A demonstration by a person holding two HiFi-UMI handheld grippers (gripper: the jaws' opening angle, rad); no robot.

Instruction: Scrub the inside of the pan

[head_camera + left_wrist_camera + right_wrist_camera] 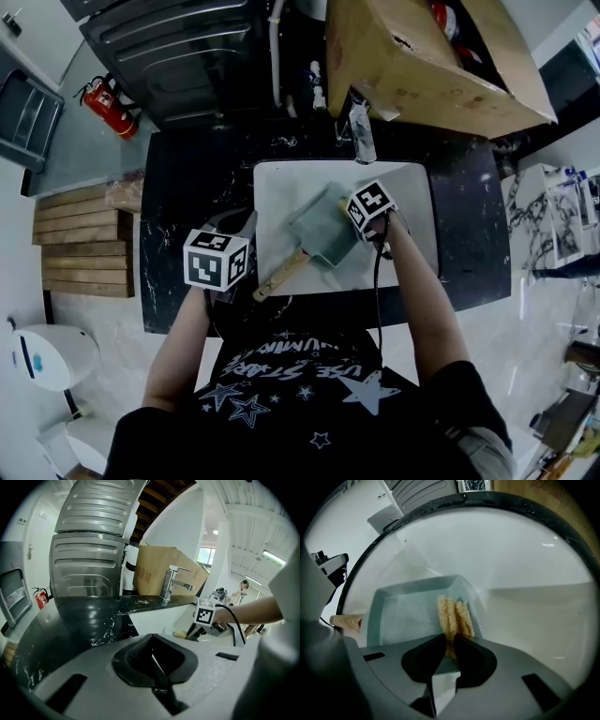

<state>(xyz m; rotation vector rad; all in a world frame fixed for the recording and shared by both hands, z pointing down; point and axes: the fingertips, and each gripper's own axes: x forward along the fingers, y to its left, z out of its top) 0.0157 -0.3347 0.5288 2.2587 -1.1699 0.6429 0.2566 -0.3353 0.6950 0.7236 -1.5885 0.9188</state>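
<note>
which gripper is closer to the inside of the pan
Right. The right gripper holds a scrubber inside the pan; the left gripper is outside, near the end of its wooden handle.

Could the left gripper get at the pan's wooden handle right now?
Probably yes. The wooden handle sticks out toward the left gripper, with nothing visible between them. Its jaws are shut, though, so they would need opening.

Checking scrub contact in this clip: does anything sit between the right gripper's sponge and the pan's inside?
Nothing visible does. The right gripper is shut on the tan fibrous sponge, which lies inside the pale green square pan, against its floor.
</note>
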